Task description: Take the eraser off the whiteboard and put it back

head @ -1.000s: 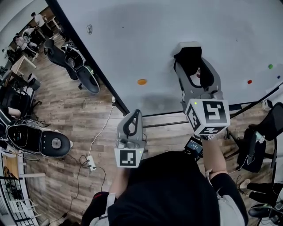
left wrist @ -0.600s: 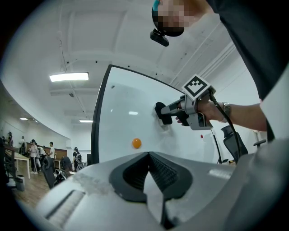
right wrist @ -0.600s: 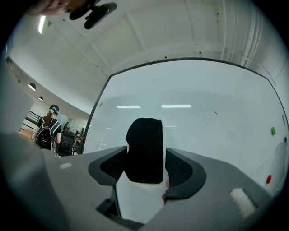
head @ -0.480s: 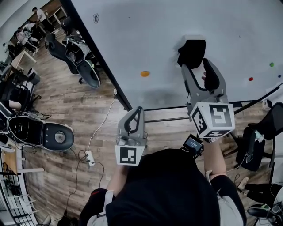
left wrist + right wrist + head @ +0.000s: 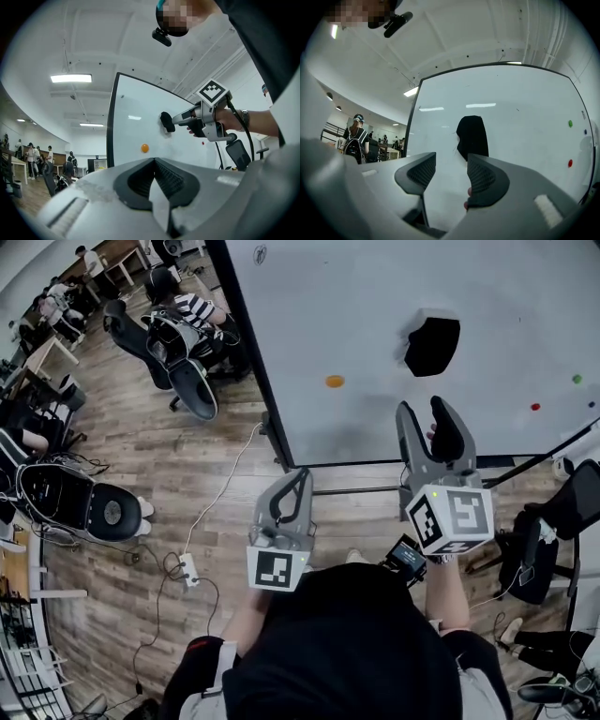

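Observation:
The black eraser (image 5: 433,345) sticks to the whiteboard (image 5: 375,296), standing upright; it also shows in the right gripper view (image 5: 472,136) and the left gripper view (image 5: 167,122). My right gripper (image 5: 428,418) hangs a short way off the board below the eraser, not touching it. Its jaws stand open and have just been closing a little, with nothing between them (image 5: 451,161). My left gripper (image 5: 300,478) is lower and to the left, off the board's edge, its jaws shut and empty (image 5: 153,162).
An orange magnet (image 5: 335,382) sits on the board left of the eraser; a green magnet (image 5: 577,379) and a red magnet (image 5: 535,407) lie at the right. Office chairs (image 5: 183,343), seated people and a floor power strip (image 5: 190,570) are at the left; another chair (image 5: 539,549) is right.
The right gripper, which had the eraser between its jaws, has drawn back from the board. The eraser stays on the board. The left gripper has shifted slightly.

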A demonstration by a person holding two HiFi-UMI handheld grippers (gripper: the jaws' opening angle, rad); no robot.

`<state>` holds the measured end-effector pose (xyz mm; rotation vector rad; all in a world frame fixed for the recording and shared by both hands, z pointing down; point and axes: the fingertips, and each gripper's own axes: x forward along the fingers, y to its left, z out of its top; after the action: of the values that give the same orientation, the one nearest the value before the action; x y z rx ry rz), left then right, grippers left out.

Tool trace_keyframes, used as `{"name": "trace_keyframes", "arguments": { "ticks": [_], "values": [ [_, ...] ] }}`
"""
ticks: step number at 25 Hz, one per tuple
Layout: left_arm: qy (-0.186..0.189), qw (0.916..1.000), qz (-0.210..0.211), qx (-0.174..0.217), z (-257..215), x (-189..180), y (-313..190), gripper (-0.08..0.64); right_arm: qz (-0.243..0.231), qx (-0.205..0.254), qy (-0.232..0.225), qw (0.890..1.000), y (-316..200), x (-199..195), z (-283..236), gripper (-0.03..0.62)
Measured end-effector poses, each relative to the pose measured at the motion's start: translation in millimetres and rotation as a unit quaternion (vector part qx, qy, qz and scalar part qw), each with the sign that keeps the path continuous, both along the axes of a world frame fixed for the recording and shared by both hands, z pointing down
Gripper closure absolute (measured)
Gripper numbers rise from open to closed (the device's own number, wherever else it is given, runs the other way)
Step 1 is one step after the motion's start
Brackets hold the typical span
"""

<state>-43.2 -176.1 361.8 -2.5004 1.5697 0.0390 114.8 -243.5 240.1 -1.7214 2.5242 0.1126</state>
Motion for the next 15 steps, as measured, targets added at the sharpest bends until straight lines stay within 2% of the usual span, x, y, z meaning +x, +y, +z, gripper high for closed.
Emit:
{"name": "trace_keyframes", "arguments": {
  "ticks": [8,15],
  "values": [
    [0.013,0.9995,0.027,-0.008,5,-14,22,0.558,0.014,-0.026,-0.005,1.0,50,-22,34,0.422],
    [0.003,0.9968,0.079,0.009,6,-3,44,0.557,0.051,-0.04,-0.025,0.998,96,-22,60,0.526]
  ]
}}
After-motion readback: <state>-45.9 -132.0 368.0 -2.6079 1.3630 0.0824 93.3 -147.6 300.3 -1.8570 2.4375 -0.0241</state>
